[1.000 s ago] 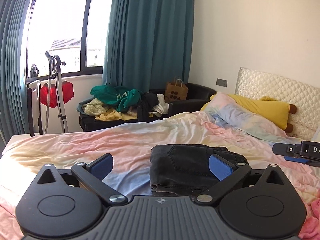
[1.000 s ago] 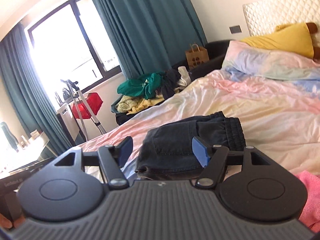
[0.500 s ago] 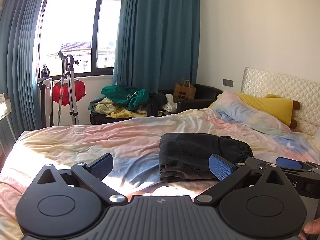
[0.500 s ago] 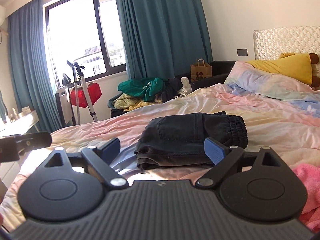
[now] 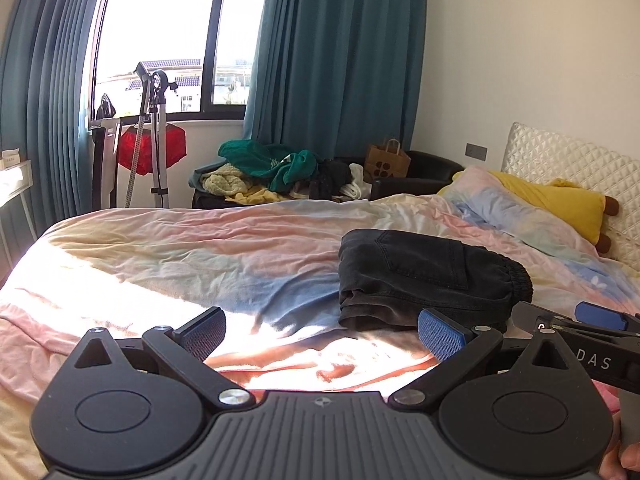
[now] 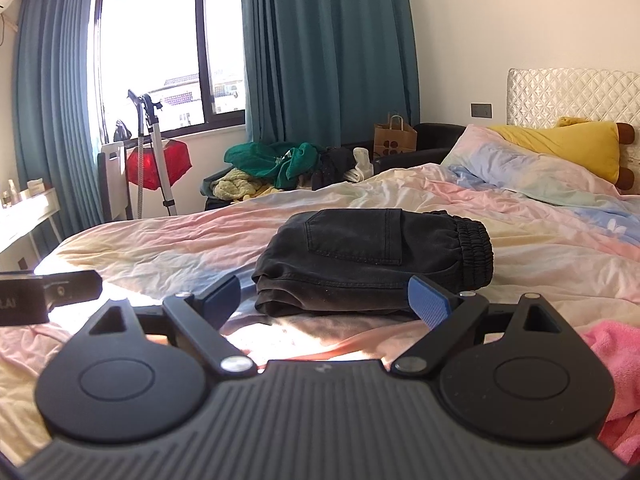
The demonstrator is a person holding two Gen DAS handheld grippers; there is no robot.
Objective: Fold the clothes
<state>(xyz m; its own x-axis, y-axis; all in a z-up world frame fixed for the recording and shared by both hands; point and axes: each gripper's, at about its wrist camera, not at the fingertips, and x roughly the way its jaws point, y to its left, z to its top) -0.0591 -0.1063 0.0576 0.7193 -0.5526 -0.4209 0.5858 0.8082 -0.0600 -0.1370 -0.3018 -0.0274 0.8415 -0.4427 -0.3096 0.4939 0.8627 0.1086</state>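
The bed (image 5: pixel 200 248) fills most of both views, covered by a rumpled pastel sheet in pink, yellow and blue, with bright sun across its near part. Behind it stand teal curtains (image 5: pixel 340 60) on either side of a dark-framed window (image 5: pixel 160 40). A quilted white headboard (image 5: pixel 568 156) rises at the right, with a pastel pillow (image 5: pixel 512 208) and a yellow cushion (image 5: pixel 560 200) lying before it. A dark sofa (image 5: pixel 420 164) beyond the bed carries a heap of green, yellow and dark clothes (image 5: pixel 272 172) and a brown paper bag (image 5: pixel 386 158). A red stand (image 5: pixel 152 152) sits under the window.

The folded black trousers (image 6: pixel 372 256) lie flat on the sheet near the middle of the bed, back pocket up, the gathered waistband at the right end. A pink towel (image 6: pixel 612 364) lies bunched at the near right edge in the right wrist view.

The right claw (image 6: pixel 326 300) hangs just in front of the trousers, its jaws having just been opening and now spread wide with nothing between them; the pads touch no cloth. The left claw (image 5: pixel 320 334) hovers over the sunlit sheet to the left of the trousers, jaws wide and empty too. Each claw shows at the edge of the other's view.
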